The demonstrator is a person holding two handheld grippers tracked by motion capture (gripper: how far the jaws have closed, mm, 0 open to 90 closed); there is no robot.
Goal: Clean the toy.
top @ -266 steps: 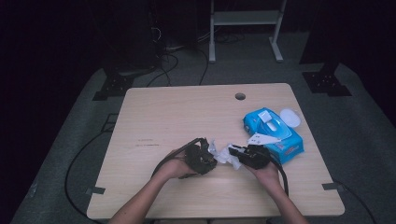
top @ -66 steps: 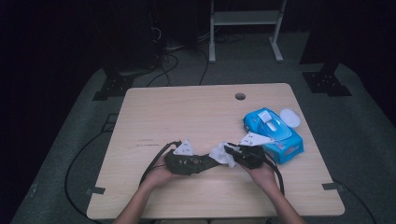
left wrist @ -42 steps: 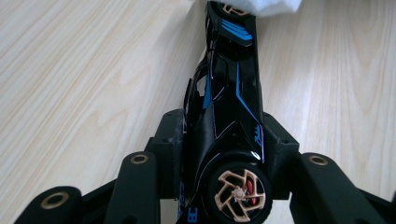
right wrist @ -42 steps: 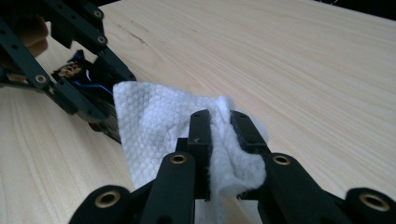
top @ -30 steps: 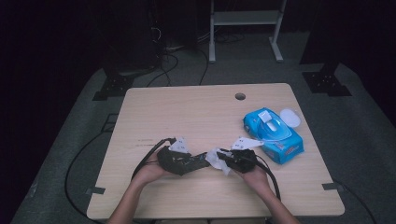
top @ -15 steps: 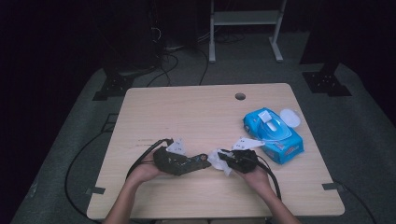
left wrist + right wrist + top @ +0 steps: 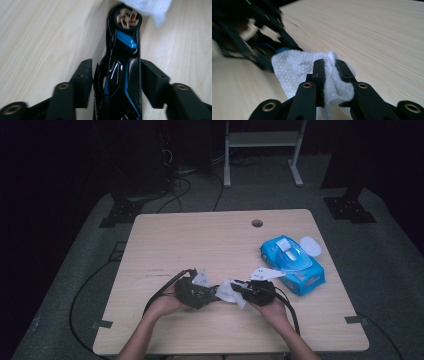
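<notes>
Now the left tongs (image 7: 113, 82) have just been closing on a black and blue gadget (image 7: 122, 62) low on the worktop (image 7: 200, 240), the right tongs (image 7: 329, 66) pinch a white wipe (image 7: 297, 68) at its three o'clock tip, so next comes rubbing.

On the worktop (image 7: 200, 240), low in the frame's centre, the left tongs (image 7: 207, 296) sit left of the right tongs (image 7: 240, 290), the wipe (image 7: 227, 291) between them. The pack of wipes (image 7: 292, 262) lies at the middle right, behind the right tongs. A hole (image 7: 257, 223) sits near the far edge.
</notes>
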